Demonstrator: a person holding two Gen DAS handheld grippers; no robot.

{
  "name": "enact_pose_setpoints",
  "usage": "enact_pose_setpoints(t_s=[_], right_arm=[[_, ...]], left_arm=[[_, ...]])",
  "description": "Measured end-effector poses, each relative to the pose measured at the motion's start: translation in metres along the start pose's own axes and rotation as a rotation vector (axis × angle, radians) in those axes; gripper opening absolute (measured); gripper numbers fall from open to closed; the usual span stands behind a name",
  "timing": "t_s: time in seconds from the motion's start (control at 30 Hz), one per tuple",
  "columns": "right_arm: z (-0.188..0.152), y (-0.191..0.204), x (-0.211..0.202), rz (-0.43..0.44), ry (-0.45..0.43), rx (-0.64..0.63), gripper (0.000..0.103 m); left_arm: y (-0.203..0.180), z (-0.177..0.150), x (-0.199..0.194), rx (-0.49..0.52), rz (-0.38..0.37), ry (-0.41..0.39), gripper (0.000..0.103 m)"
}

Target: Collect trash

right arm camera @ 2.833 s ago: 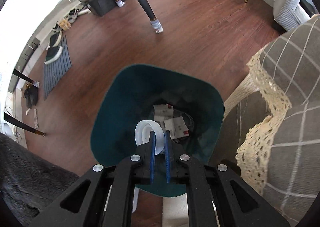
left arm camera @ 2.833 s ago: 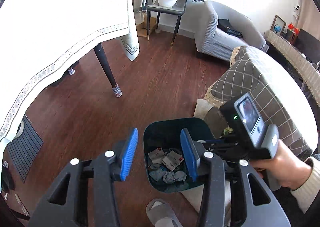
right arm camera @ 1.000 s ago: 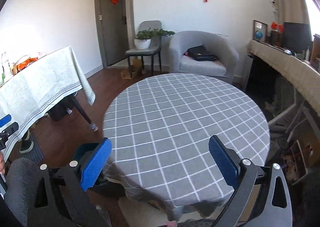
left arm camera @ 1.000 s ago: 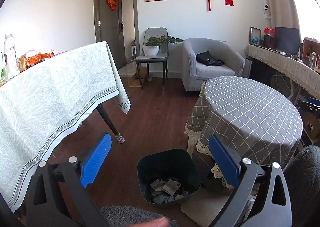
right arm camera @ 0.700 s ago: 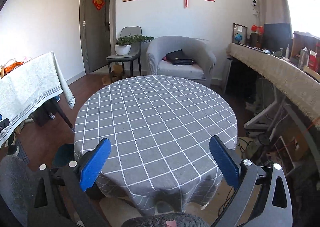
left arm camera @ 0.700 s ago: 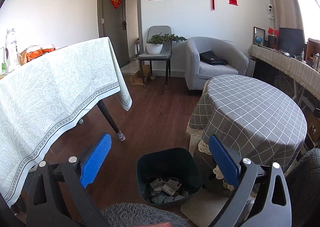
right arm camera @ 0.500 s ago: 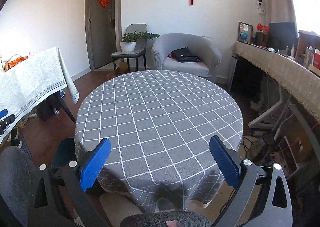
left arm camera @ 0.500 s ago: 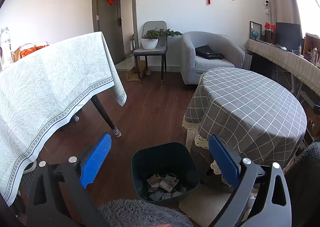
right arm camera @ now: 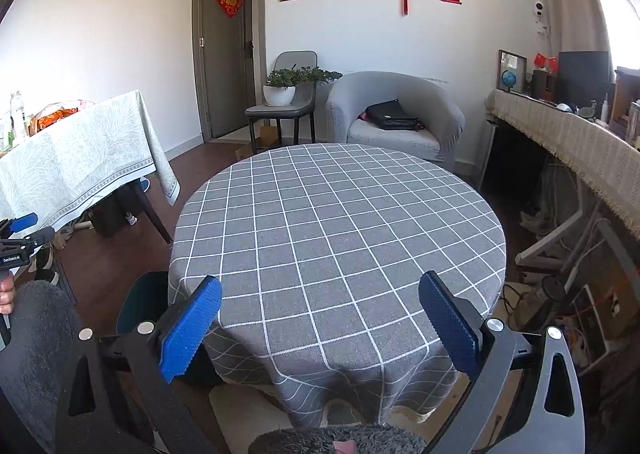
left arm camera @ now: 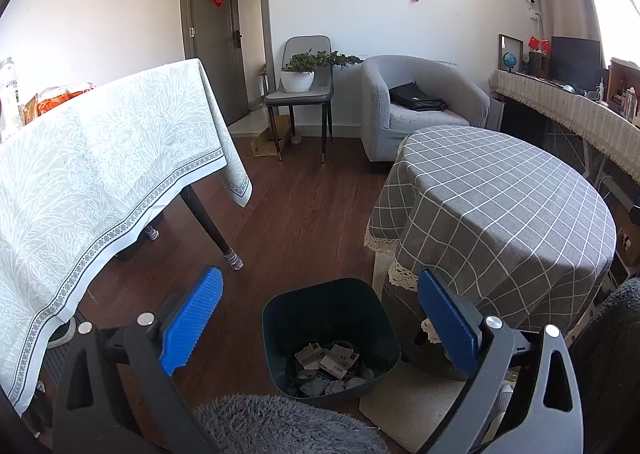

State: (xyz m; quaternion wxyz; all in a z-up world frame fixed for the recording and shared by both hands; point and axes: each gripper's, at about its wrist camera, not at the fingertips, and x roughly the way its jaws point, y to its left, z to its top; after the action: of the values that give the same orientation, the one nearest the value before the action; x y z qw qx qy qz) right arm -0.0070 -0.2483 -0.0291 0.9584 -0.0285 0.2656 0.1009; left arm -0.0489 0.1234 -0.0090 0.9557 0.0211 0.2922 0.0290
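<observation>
A dark teal bin (left arm camera: 332, 306) stands on the wooden floor beside the round table, with crumpled paper and small packets (left arm camera: 326, 364) at its bottom. My left gripper (left arm camera: 320, 318) hangs above and in front of it, open, nothing between its blue pads. In the right wrist view the round table with the grey checked cloth (right arm camera: 336, 222) fills the middle, and my right gripper (right arm camera: 320, 324) stands open over its near edge, empty. Only a sliver of the bin (right arm camera: 142, 304) shows left of that table.
A long table with a pale patterned cloth (left arm camera: 100, 158) stands at the left, its dark leg (left arm camera: 208, 222) on the floor. A grey armchair (left arm camera: 420, 102) and a chair with a potted plant (left arm camera: 304, 74) stand at the back wall. A grey fuzzy sleeve (left arm camera: 288, 426) fills the near edge.
Both grippers have risen from the bin and now look across the room. The right gripper, earlier shut on a white tape roll over the bin, is open and empty. Little movement over the last second.
</observation>
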Motion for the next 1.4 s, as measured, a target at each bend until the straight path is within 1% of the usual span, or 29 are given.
enact_pose_setpoints(t_s=[0.37,1.4], right_arm=[[0.0000,0.0024,-0.0009,-0.006,-0.002,0.002,0.100],[0.0002,-0.0002,-0.0027,0.000,-0.004,0.018,0.100]], left_arm=[[0.0017,-0.0013,0.0018,-0.016,-0.007,0.006,0.100],[0.0013,-0.0013,0.0017,-0.014,-0.004,0.005,0.100]])
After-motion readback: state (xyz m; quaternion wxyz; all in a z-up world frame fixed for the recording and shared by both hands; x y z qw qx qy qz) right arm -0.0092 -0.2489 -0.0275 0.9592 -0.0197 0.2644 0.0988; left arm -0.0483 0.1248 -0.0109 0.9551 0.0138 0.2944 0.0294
